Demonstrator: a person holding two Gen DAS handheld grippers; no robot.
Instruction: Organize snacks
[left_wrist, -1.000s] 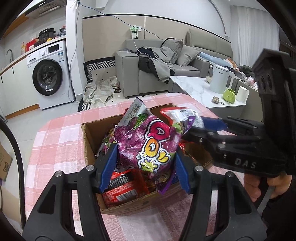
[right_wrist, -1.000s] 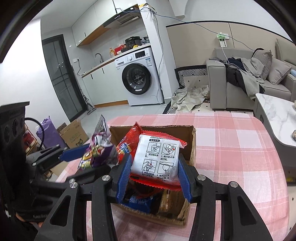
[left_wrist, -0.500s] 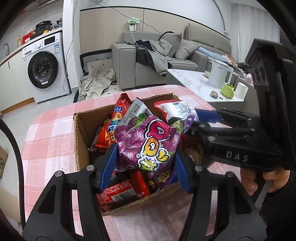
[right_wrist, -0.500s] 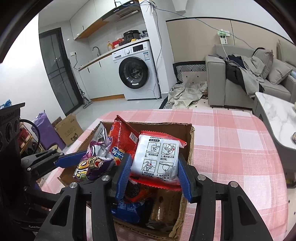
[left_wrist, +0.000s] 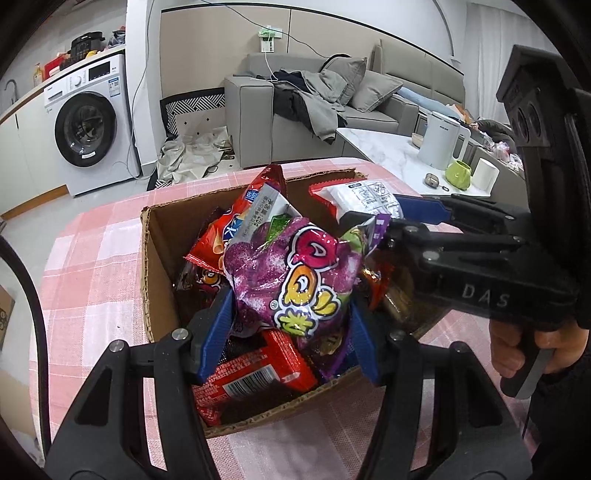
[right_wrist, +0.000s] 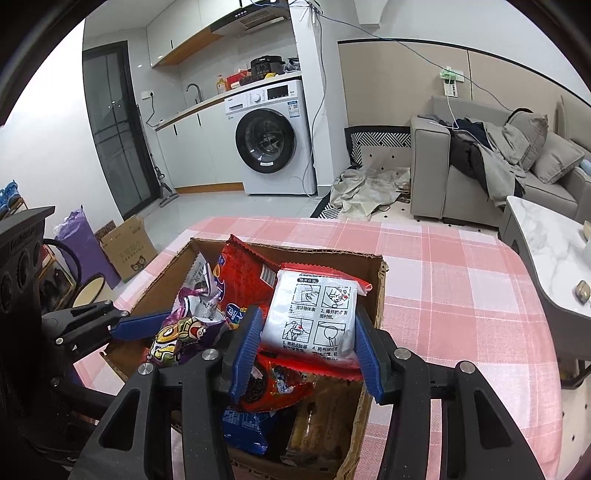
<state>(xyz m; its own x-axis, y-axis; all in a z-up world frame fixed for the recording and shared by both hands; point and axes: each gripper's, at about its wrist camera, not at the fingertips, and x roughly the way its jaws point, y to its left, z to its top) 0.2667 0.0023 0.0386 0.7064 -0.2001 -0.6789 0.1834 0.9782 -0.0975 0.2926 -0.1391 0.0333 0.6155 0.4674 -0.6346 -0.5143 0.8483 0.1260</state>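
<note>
Blue-padded left tool (left_wrist: 291, 332) clamped on purple snack bag (left_wrist: 291, 273) | right tool (right_wrist: 308, 347) clamped on white-and-red packet (right_wrist: 314, 317) | both over cardboard box (right_wrist: 380, 295), counter's near edge | light, crinkly, slippery; grip mid-body, gently.

A lived-in home, open-plan. Shown by a washing machine (right_wrist: 271, 142) under a kitchen counter with sink tap (right_wrist: 194, 90), a grey sofa (left_wrist: 332, 110) strewn with clothes, a kettle (left_wrist: 441, 138) on a marble side table, and a pink checked tablecloth (right_wrist: 443, 280).
</note>
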